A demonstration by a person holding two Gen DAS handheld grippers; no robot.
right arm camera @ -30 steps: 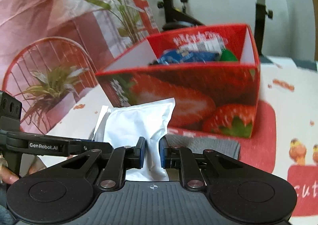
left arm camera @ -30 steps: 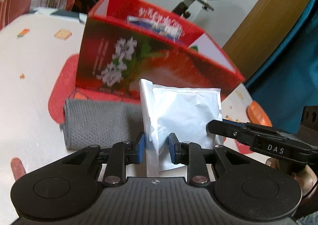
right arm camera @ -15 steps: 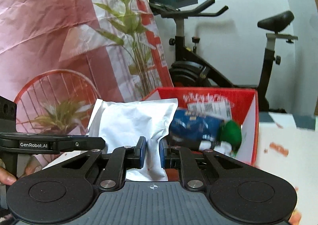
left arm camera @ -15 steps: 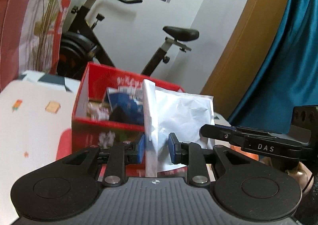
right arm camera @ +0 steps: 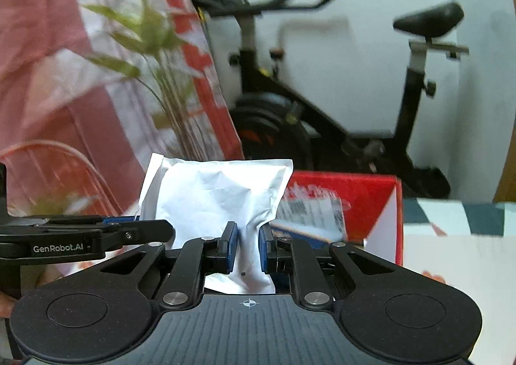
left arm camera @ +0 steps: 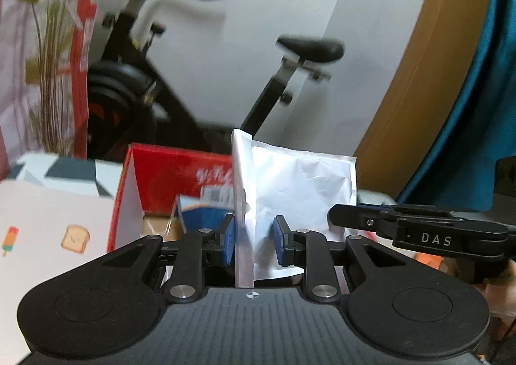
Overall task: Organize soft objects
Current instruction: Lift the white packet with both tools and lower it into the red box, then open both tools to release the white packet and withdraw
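Both grippers hold one white soft pouch (left arm camera: 300,190) in the air. My left gripper (left arm camera: 253,240) is shut on its left edge; my right gripper (right arm camera: 247,247) is shut on the bottom of the pouch (right arm camera: 216,194). Behind and below it stands the open red strawberry box (left arm camera: 161,168), also in the right wrist view (right arm camera: 364,200), with a blue packet (left arm camera: 200,213) and other packets inside. The right gripper shows in the left view (left arm camera: 419,232), the left gripper in the right view (right arm camera: 80,236).
The white tablecloth with cartoon prints (left arm camera: 48,236) lies around the box. A black exercise bike (right arm camera: 338,126) stands behind the table by a white wall. A red and white curtain with a plant print (right arm camera: 96,74) hangs at left.
Both grippers have lifted the white pouch off the table up to above the box's rim. The grey cloth on the table has dropped out of view.
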